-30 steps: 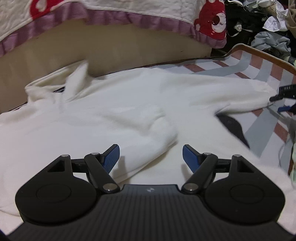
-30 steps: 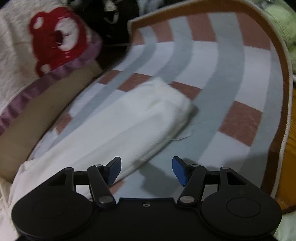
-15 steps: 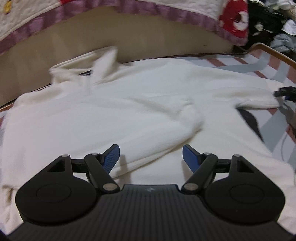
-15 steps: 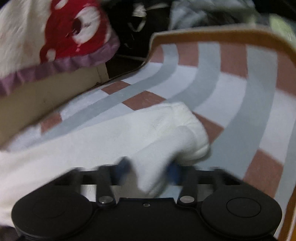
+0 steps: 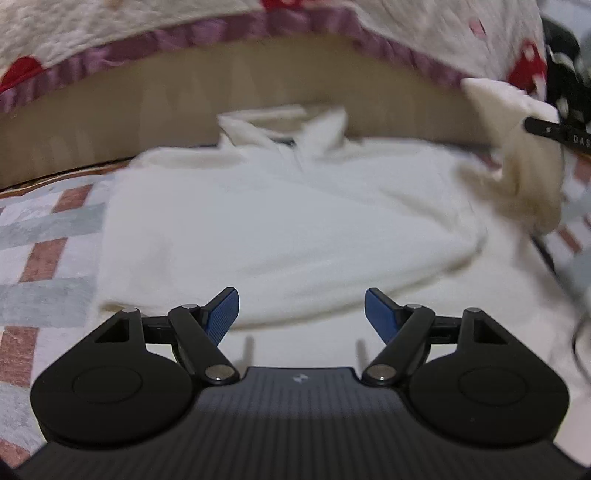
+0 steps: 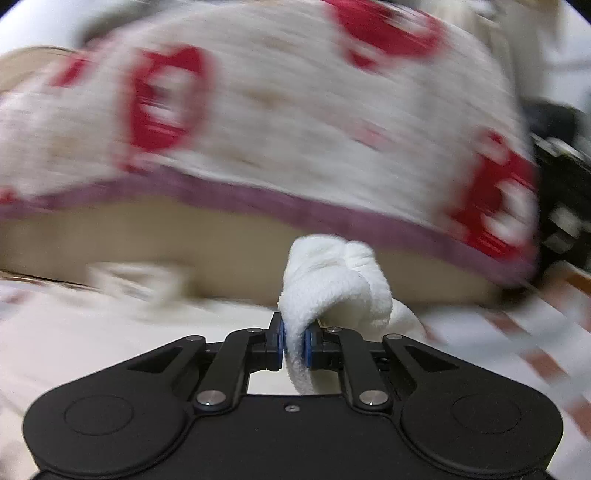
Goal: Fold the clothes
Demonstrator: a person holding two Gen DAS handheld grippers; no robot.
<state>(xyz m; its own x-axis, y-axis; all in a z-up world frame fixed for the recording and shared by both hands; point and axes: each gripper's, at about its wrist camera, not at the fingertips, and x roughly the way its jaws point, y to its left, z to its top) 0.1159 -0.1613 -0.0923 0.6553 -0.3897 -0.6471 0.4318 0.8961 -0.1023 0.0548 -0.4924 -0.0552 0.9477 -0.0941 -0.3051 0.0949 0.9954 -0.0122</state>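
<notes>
Ahead of me the bed base [image 5: 258,107] and overhanging quilt [image 5: 147,22] blocked the far side; the striped rug [image 5: 44,236] lay open leftward.

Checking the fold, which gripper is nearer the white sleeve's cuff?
Right. The right gripper is closing on the cuff; the left gripper hovers open over the garment's body, apart from it.

striped rug [image 5: 44,258]; seemingly white garment [image 5: 280,221]

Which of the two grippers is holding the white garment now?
The right gripper: its blue pads pinch a sleeve end of the white garment, and its jaws are closing. The left gripper is open, with nothing between its pads.
</notes>
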